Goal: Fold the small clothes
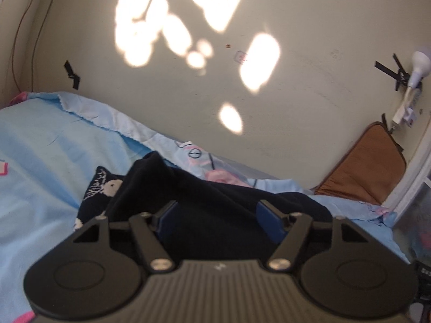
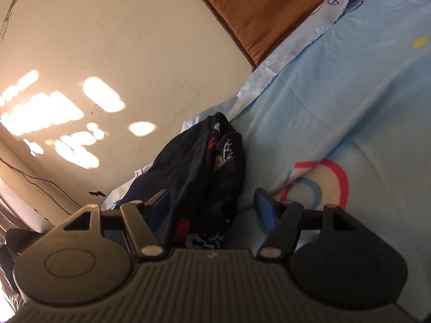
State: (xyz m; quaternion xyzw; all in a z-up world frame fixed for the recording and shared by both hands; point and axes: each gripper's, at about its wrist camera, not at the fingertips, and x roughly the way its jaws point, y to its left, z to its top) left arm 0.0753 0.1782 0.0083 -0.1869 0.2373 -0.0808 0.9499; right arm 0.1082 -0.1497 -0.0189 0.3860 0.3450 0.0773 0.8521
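A small dark navy garment (image 1: 204,204) with white and red knit patterns lies bunched on the light blue bedsheet (image 1: 40,161). My left gripper (image 1: 216,215) is open, its blue pads (image 1: 269,223) standing apart with the dark cloth lying between them and beyond. In the right wrist view the same garment (image 2: 199,172) is heaped in a tall rumpled pile. My right gripper (image 2: 212,210) is open, its left pad against the cloth and its right pad (image 2: 265,210) over the bare sheet (image 2: 336,94).
A cream wall (image 1: 188,94) with sun patches runs behind the bed. A brown cushion (image 1: 363,172) leans against the wall at the bed's end; it also shows in the right wrist view (image 2: 264,8). A white lamp (image 1: 419,67) hangs at right.
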